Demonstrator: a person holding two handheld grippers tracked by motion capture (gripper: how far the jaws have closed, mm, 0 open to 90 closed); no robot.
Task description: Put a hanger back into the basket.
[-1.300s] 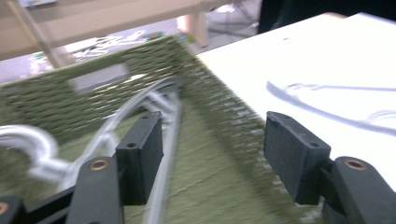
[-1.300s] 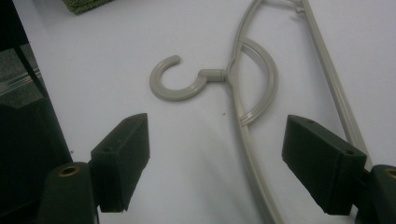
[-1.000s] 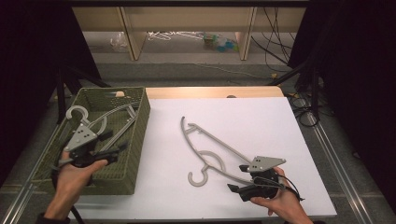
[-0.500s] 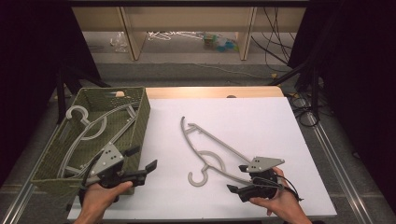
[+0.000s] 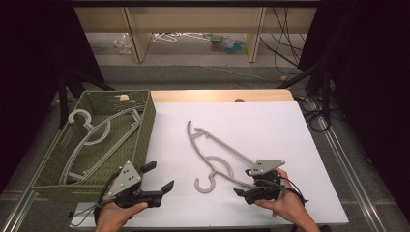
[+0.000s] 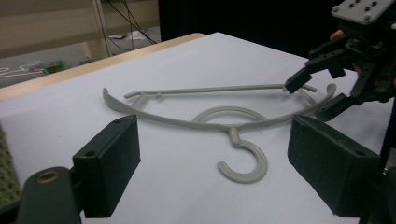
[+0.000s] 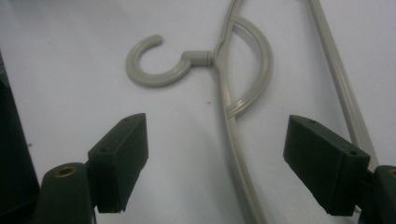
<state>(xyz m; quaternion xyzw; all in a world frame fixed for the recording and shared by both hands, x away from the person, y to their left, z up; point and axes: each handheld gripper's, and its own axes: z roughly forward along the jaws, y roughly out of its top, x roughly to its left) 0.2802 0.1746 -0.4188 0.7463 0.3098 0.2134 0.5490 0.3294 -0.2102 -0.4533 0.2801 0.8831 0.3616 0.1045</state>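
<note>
A: Left tongs (image 5: 157,178), status?

B: Spread wide, nothing betw. the pads, touching nothing. They've just been opening. They sit low over the white bench (image 5: 270,121) just right of the green woven basket (image 5: 145,125), pointing twd the grey plastic coat hanger with a round hook (image 5: 212,159) on the bench.

A: Right tongs (image 5: 241,186)?

B: Also spread wide. In the right gripper view the hanger's lower arm runs down betw. the two black pads (image 7: 119,161) w/o either pressing on it; can't tell if a tip brushes it. The left gripper view shows them straddling the hanger's end.

A: Where's that hanger exactly?

B: Flat on the bench, mid-sheet, hook toward the person, apart from the basket.

A: In the basket?

B: A second grey hanger (image 5: 92,140), leaning along its length, hook at the far left.

A: Changes vs. a sec ago?

B: Left hand was over the basket, tongs at the hanger there. Now it's out of the basket, moved right and lower, over the bench. That hanger stays in the basket. Right hand and bench hanger haven't shifted.
</note>
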